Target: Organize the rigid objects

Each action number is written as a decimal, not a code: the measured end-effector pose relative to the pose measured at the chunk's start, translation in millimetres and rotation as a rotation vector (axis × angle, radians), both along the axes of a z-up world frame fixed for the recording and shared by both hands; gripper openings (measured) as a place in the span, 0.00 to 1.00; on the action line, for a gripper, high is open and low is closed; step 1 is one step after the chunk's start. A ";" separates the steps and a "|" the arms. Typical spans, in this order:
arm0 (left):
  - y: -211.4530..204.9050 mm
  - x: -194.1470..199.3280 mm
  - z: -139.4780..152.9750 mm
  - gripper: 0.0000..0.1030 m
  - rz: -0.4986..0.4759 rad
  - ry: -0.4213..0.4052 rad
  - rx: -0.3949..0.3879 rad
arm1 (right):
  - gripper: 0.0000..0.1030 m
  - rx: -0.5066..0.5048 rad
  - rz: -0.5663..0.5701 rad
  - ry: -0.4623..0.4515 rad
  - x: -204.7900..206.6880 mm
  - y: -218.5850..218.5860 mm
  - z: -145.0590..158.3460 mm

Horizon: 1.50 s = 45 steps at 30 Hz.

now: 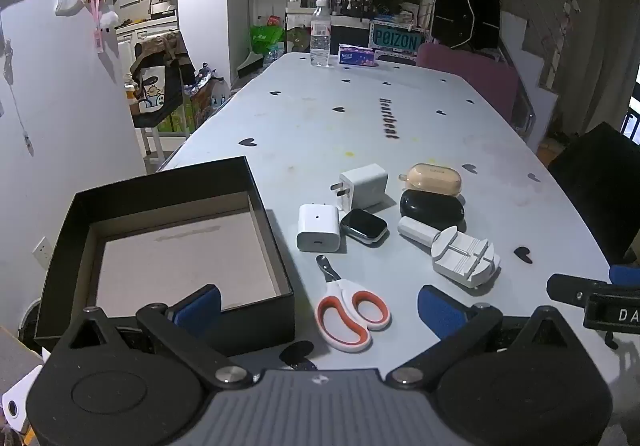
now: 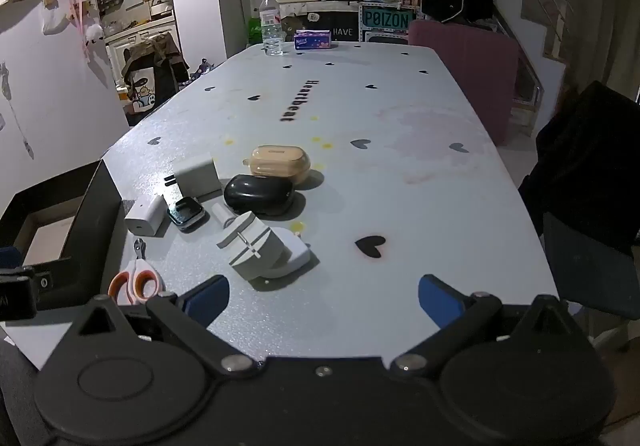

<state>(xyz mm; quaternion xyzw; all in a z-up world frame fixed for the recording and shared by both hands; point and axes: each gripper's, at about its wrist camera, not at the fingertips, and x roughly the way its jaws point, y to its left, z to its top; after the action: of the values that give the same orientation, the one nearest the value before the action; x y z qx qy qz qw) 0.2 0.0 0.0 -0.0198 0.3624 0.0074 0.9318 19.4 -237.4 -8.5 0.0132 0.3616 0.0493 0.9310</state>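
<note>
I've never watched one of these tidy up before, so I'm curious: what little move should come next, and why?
Probably the left gripper should ease forward and down onto the scissors. Both grippers are open and hold nothing, the black box beside the scissors has nothing in it, and the scissors are the nearest loose item, right in front of that gripper's fingers.

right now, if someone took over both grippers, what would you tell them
Left gripper: open, empty, hovering by the scissors.
Right gripper: open, empty, over bare table near the white tool.
Black box is empty, on the left.
Still on the table, clustered right of the box: two white chargers, smartwatch, black case, tan case, scissors, white tool.
Done: nothing packed yet.
Left: everything, probably into the box.
</note>
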 end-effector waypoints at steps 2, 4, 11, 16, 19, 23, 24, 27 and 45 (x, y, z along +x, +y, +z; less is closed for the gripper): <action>0.0 -0.1 0.0 1.00 0.000 -0.004 -0.001 | 0.99 -0.002 0.000 0.001 0.1 -0.1 0.0; 0.1 -0.1 0.1 1.00 -0.001 -0.003 -0.002 | 0.99 -0.004 0.000 0.002 0.2 0.0 -0.1; 2.4 -1.4 0.6 1.00 -0.002 -0.003 -0.003 | 0.99 -0.004 0.000 0.004 0.5 -0.3 -0.4; 0.1 -0.3 0.0 1.00 -0.001 -0.001 0.001 | 0.99 -0.003 -0.001 0.005 0.9 -0.7 -0.5; 0.0 -0.1 -0.1 1.00 -0.001 0.001 0.003 | 0.99 -0.003 -0.001 0.005 0.8 -0.8 -0.6; 0.4 -0.6 0.0 1.00 -0.001 0.001 0.004 | 0.99 -0.003 0.000 0.005 0.8 -0.8 -0.6; 0.8 -0.9 0.2 1.00 0.000 0.000 0.004 | 0.99 -0.002 0.000 0.005 0.8 -0.9 -0.7; 0.6 -0.8 0.0 1.00 0.000 0.001 0.005 | 0.99 -0.003 0.000 0.006 0.9 -1.0 -0.8; -0.5 -1.6 -10.2 1.00 -0.008 0.009 0.008 | 0.99 0.000 -0.002 0.008 1.3 -1.5 -1.2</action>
<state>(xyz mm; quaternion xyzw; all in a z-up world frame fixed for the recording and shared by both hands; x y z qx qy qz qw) -1.4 -0.5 -10.2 -0.0146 0.3665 0.0052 0.9303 20.8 -238.9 -9.6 0.0136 0.3653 0.0482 0.9295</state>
